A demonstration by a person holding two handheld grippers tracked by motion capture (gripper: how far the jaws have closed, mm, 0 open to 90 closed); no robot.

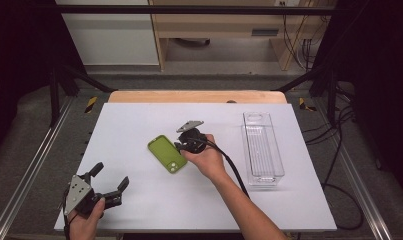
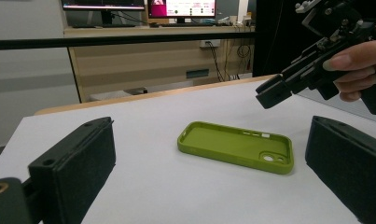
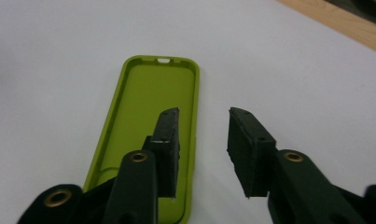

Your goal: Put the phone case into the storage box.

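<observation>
**Green phone case flanked by the right fingers, mid-bench**

We see a bench under a white sheet, its wooden far edge showing, ringed by dark framing with cables on the floor to the right and pale cabinets behind. A green phone case lies near the middle of the bench, hollow side up, its camera cut-out at the end toward the near edge. In the left gripper view the case lies flat on the white sheet, its raised rim all around.

Our right gripper sits at the case's right long side, held in the right hand, with its cable trailing back toward the near edge. In the right gripper view its fingers are spread apart: one hangs over the hollow of the case, the other over the bare sheet outside the right rim, so the rim lies between them. We cannot make out either pad pressing on the case; the grip is released.

Our left gripper rests near the near left corner of the bench, well apart from the case, in the left hand. Its fingers are spread wide with nothing between them.

A clear plastic bin stands toward the right edge, running from far to near, well apart from the case.
</observation>
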